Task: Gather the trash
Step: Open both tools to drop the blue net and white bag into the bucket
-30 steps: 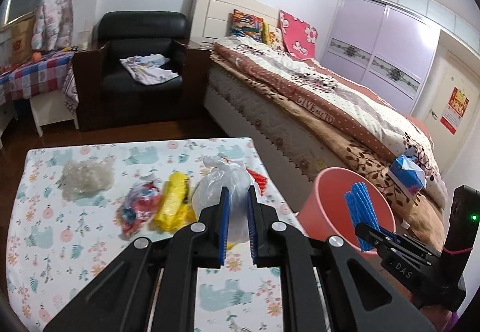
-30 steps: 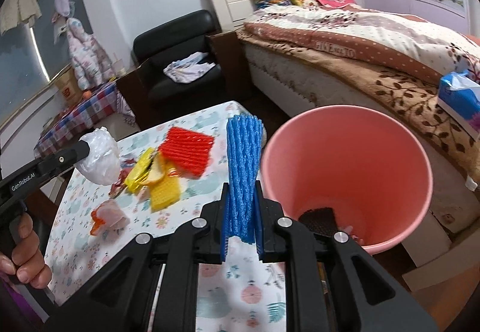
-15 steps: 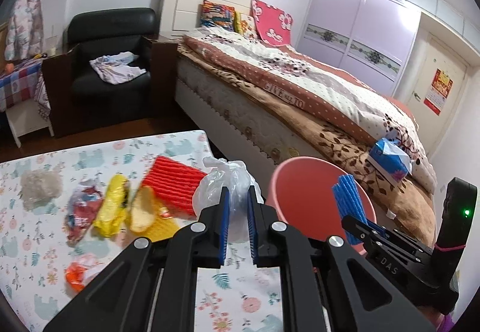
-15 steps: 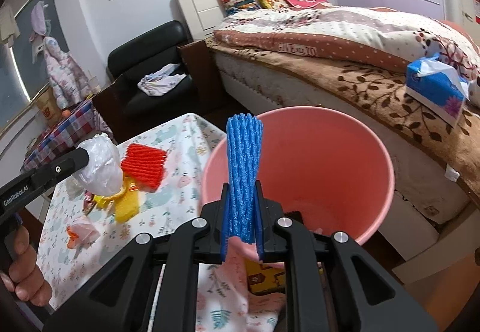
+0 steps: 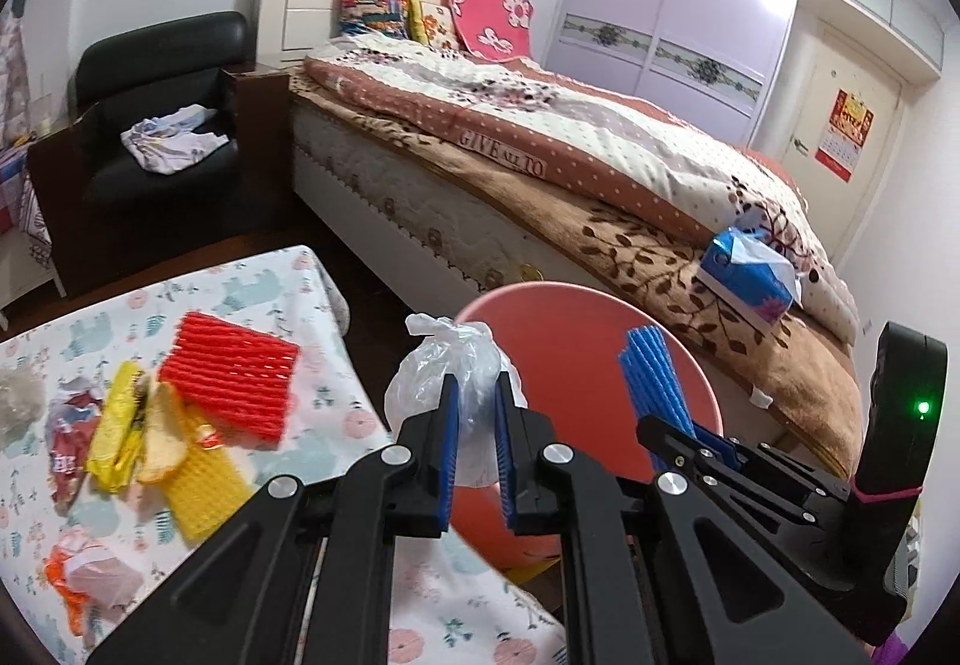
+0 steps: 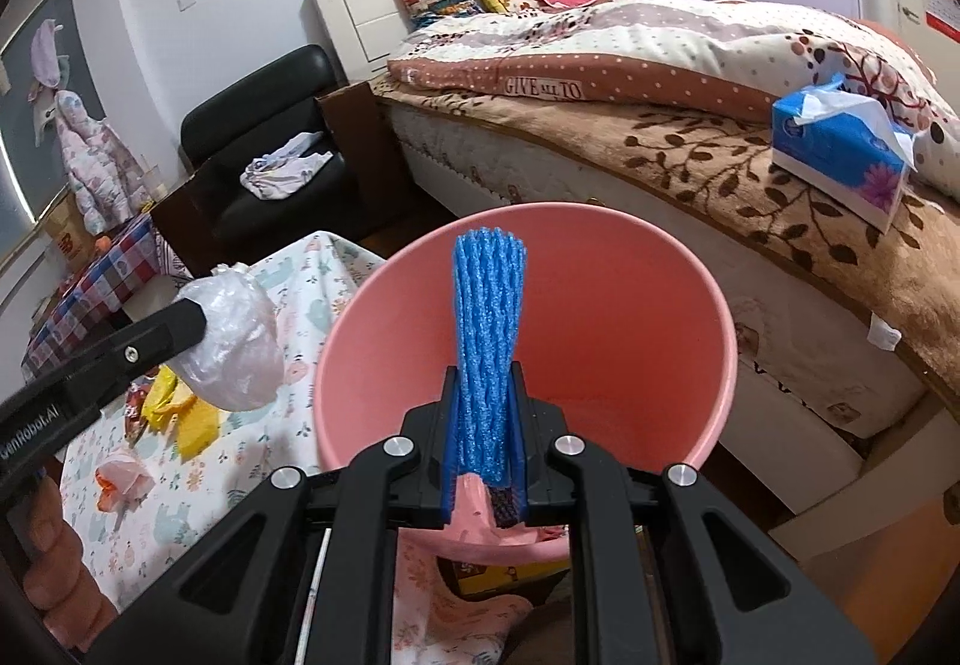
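Note:
My left gripper (image 5: 478, 395) is shut on a crumpled clear plastic bag (image 5: 447, 365), held at the near rim of the pink bin (image 5: 576, 329). The same bag (image 6: 234, 347) shows at the left of the right wrist view, left of the pink bin (image 6: 630, 305). My right gripper (image 6: 485, 383) is shut on a blue foam net (image 6: 489, 317) that stands upright over the bin's mouth. That blue net (image 5: 651, 371) and the right gripper (image 5: 660, 425) show over the bin in the left wrist view. Red foam net (image 5: 231, 371), yellow wrappers (image 5: 120, 425) and a yellow net (image 5: 204, 485) lie on the table.
The table with a flowered cloth (image 5: 288, 293) stands left of the bin. A bed (image 5: 540, 173) with a blue tissue pack (image 5: 750, 281) runs behind it. A black armchair (image 5: 156, 125) stands at the back left. An orange-and-white wrapper (image 5: 90, 581) lies near the table's front.
Both grippers have moved right, away from the table and toward the bin. The blue net now hangs over the bin's mouth, and the plastic bag has reached its rim.

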